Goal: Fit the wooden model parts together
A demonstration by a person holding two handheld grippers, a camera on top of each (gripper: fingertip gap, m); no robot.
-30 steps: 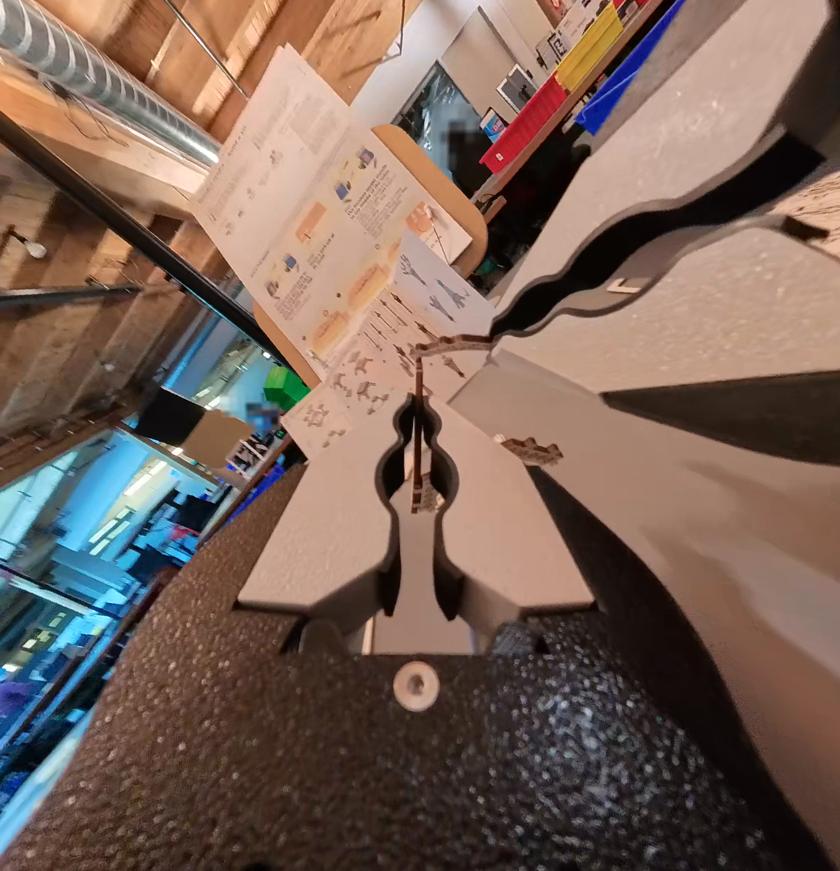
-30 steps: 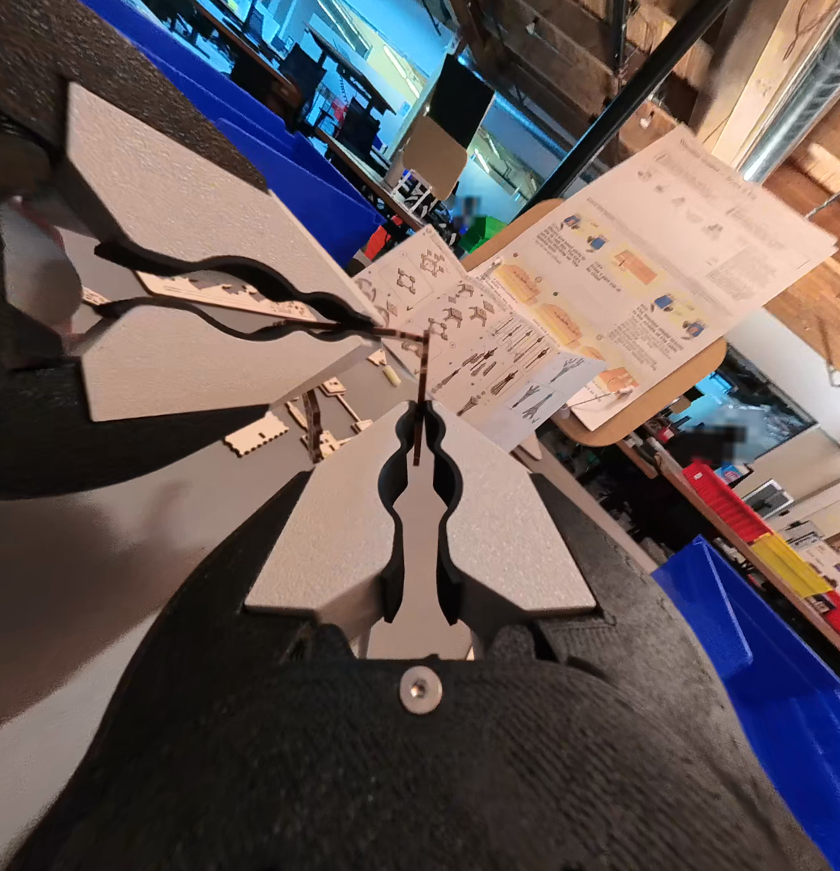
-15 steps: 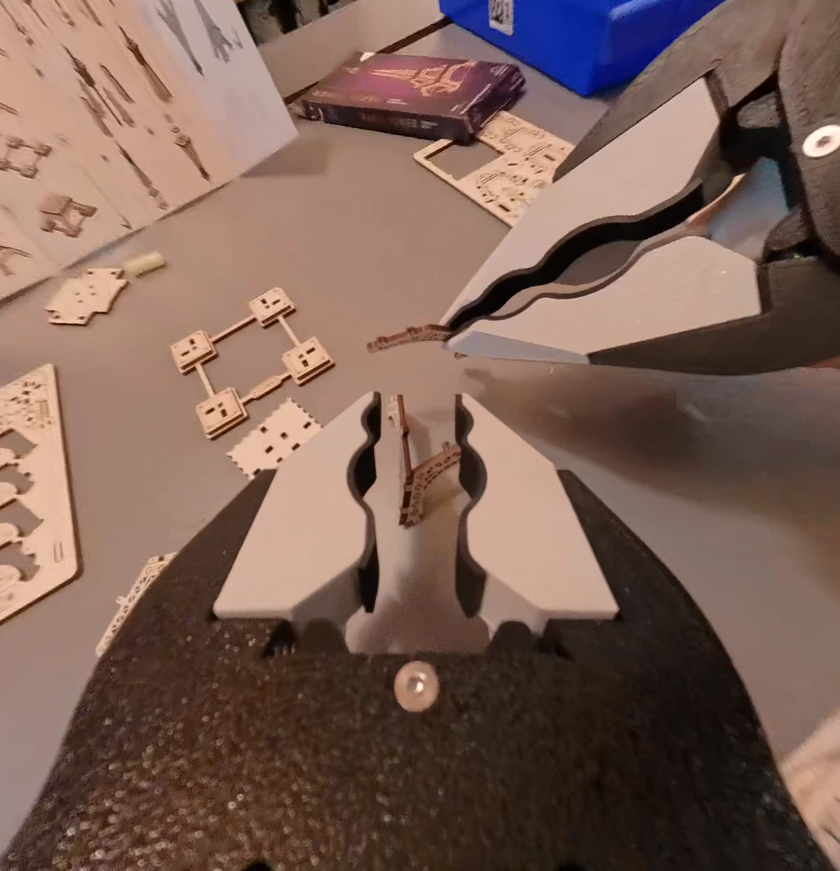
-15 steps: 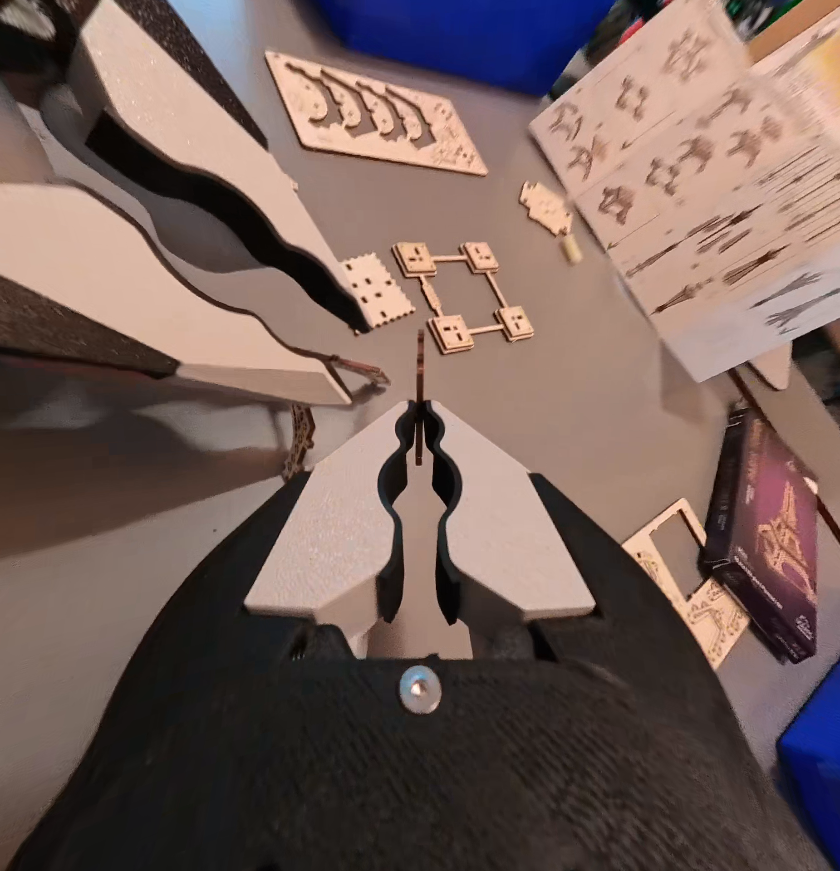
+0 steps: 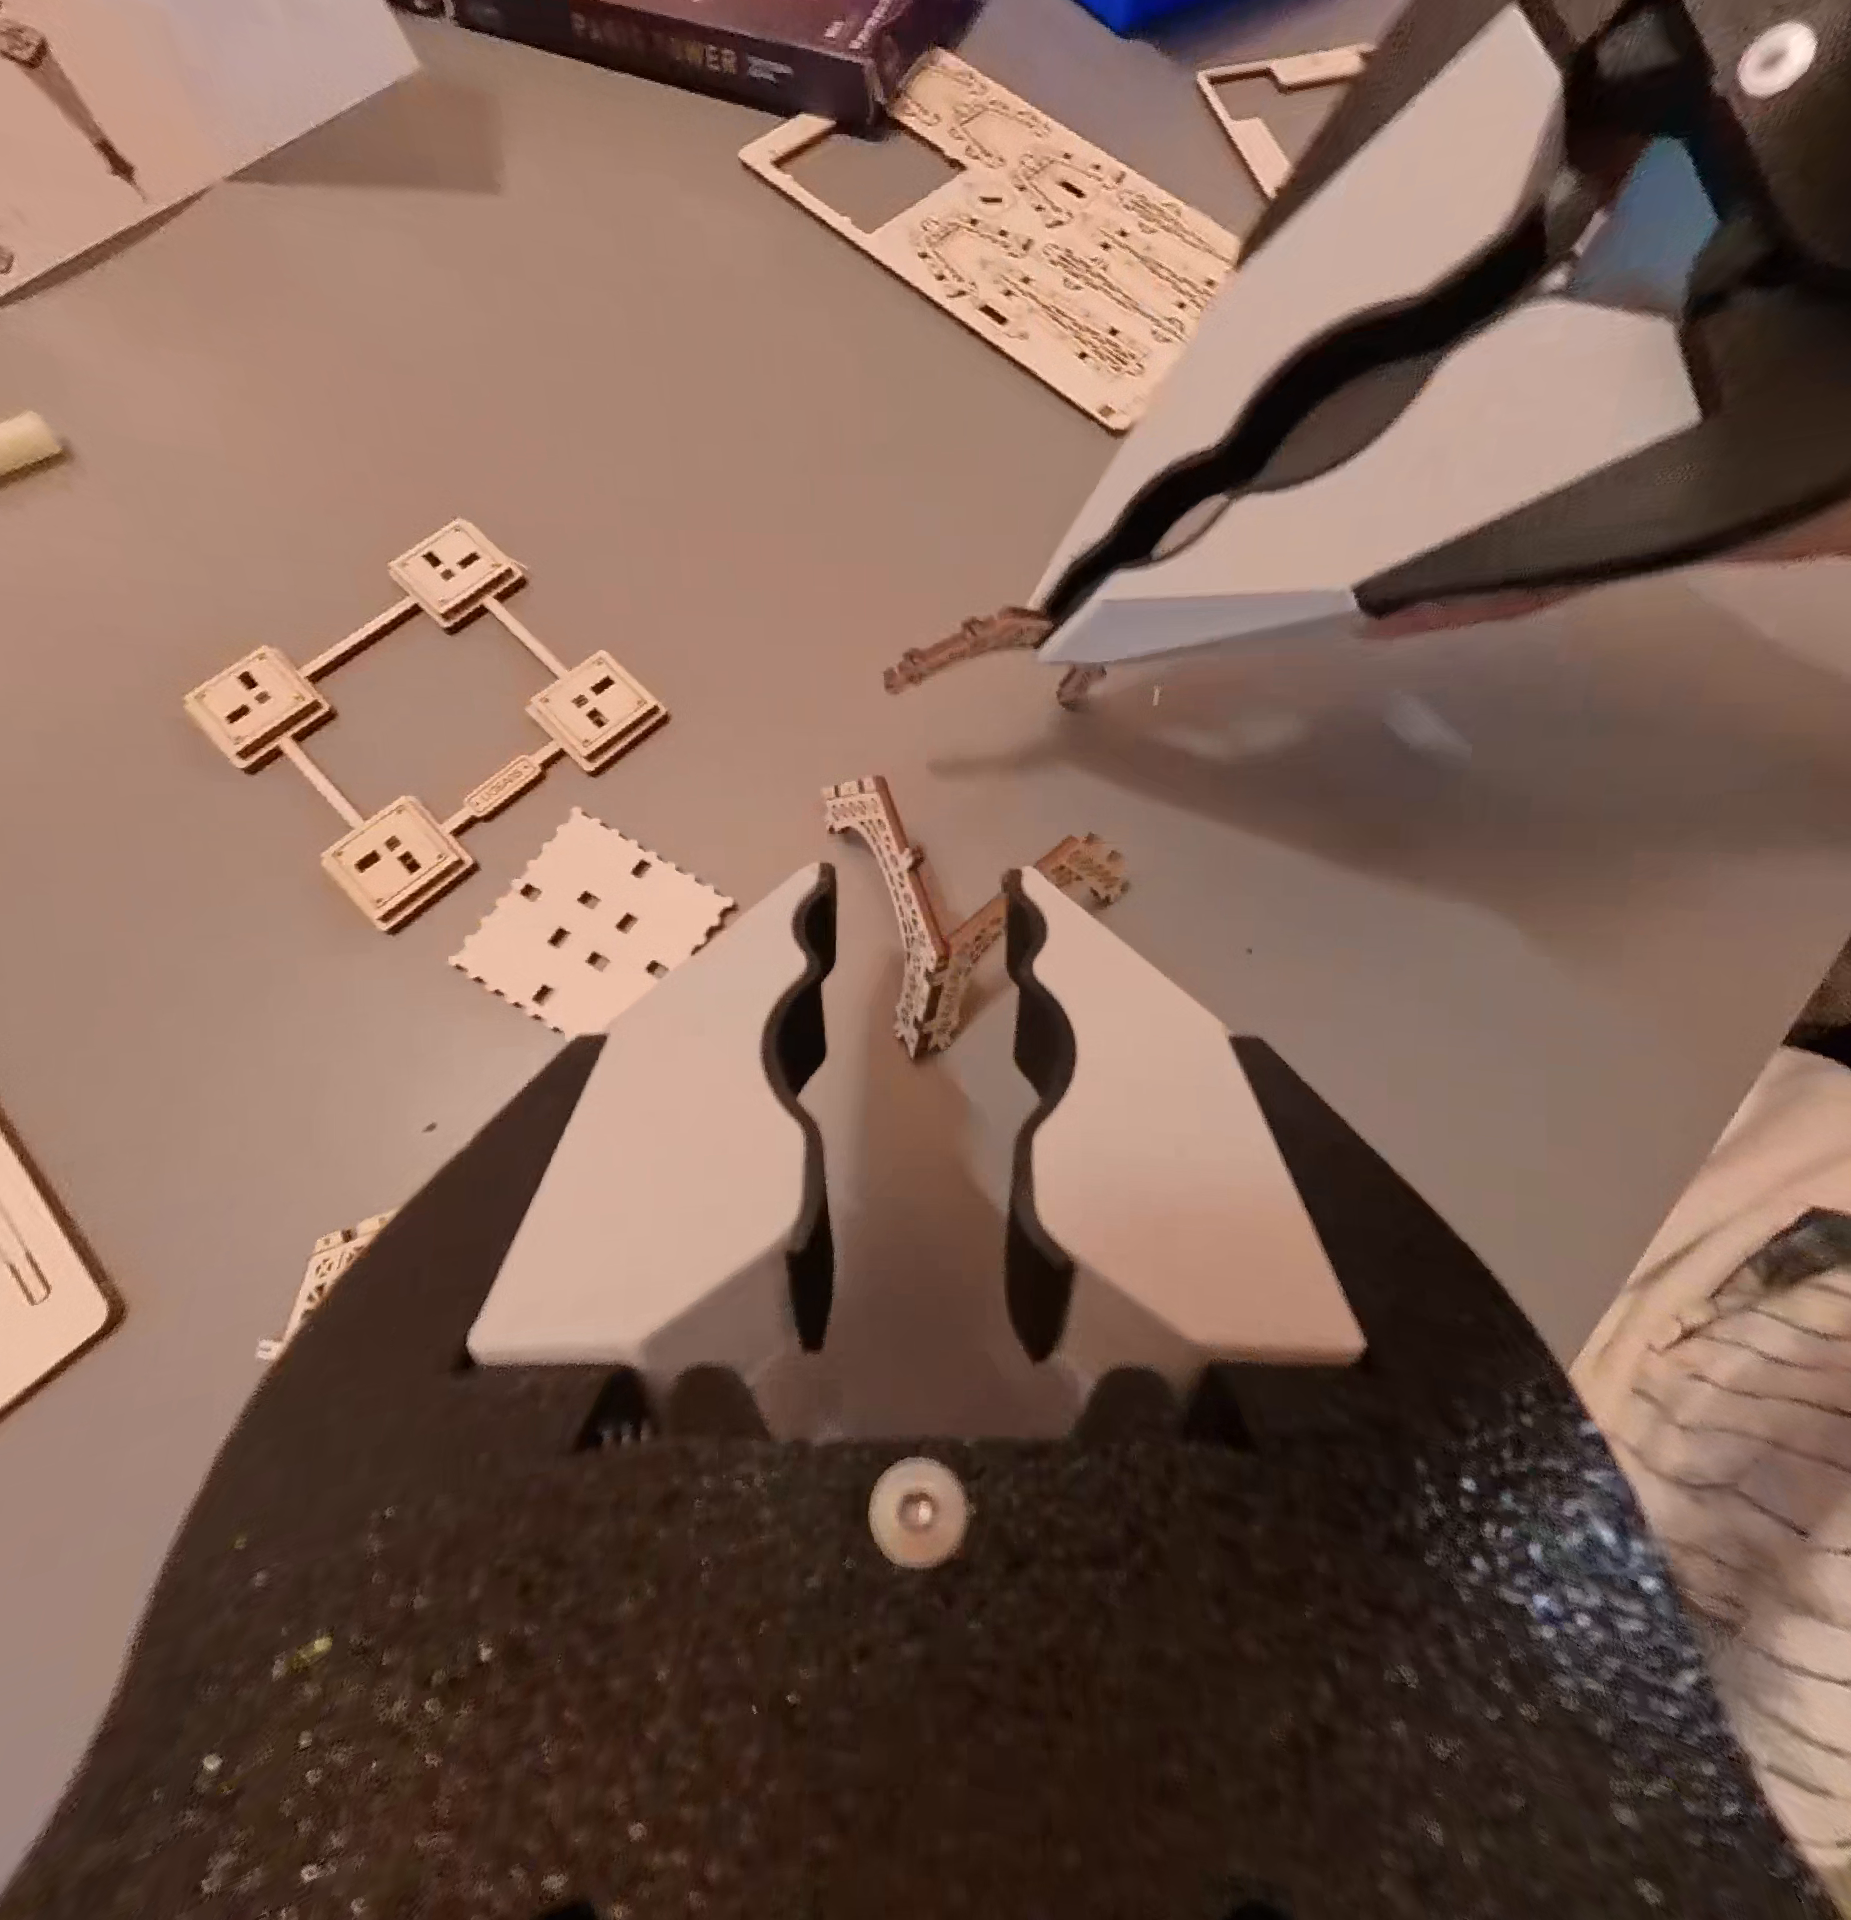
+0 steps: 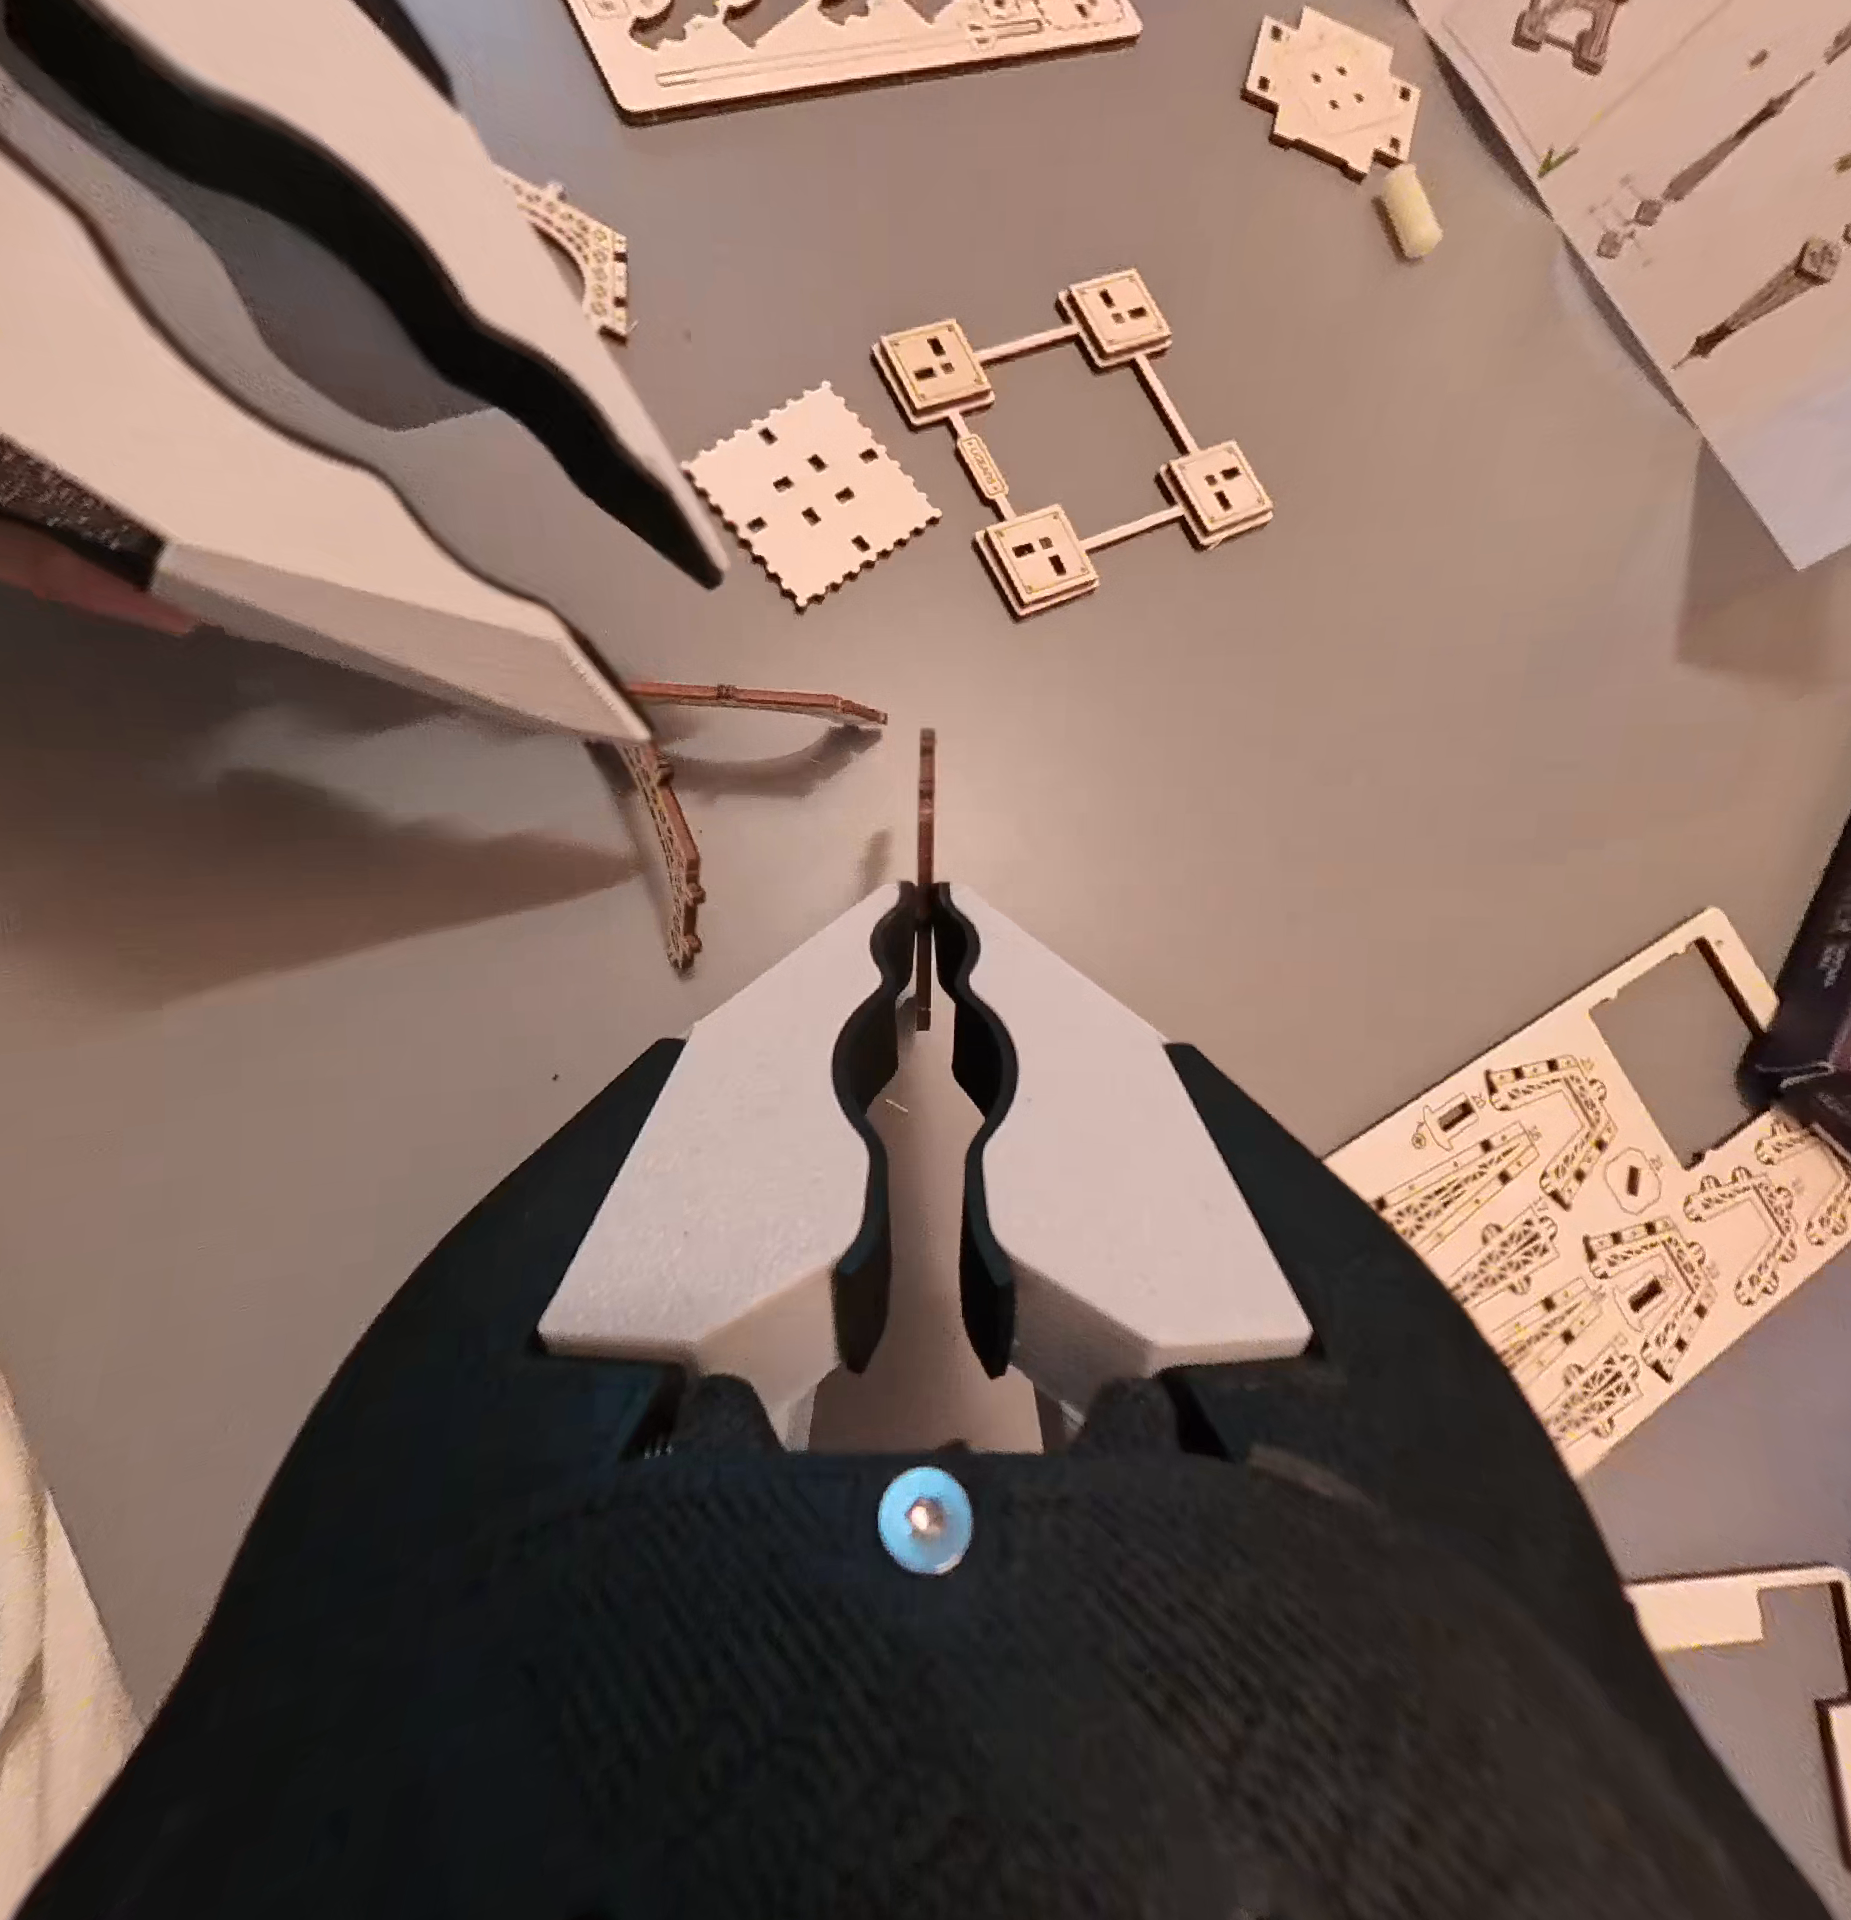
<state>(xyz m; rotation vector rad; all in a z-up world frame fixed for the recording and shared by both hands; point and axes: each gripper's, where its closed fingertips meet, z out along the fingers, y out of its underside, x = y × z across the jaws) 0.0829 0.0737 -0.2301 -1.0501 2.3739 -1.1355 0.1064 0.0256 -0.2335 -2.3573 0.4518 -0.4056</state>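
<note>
1. Over the grey surface (image 5: 692,436), your left tongs (image 5: 916,894) stand wide, empty, straddling a lattice leg assembly (image 5: 916,935) that lies free below them.
2. Your right tongs (image 6: 923,891) pinch a thin lattice strip (image 6: 926,800) at the very tips.
3. Risk: so shallow a grip could let the strip twist or snap if it meets its slot at an angle.
4. Room: the four-pad base frame (image 6: 1072,457) and slotted square plate (image 6: 815,494) lie near; bare surface lies between the tongs.
</note>
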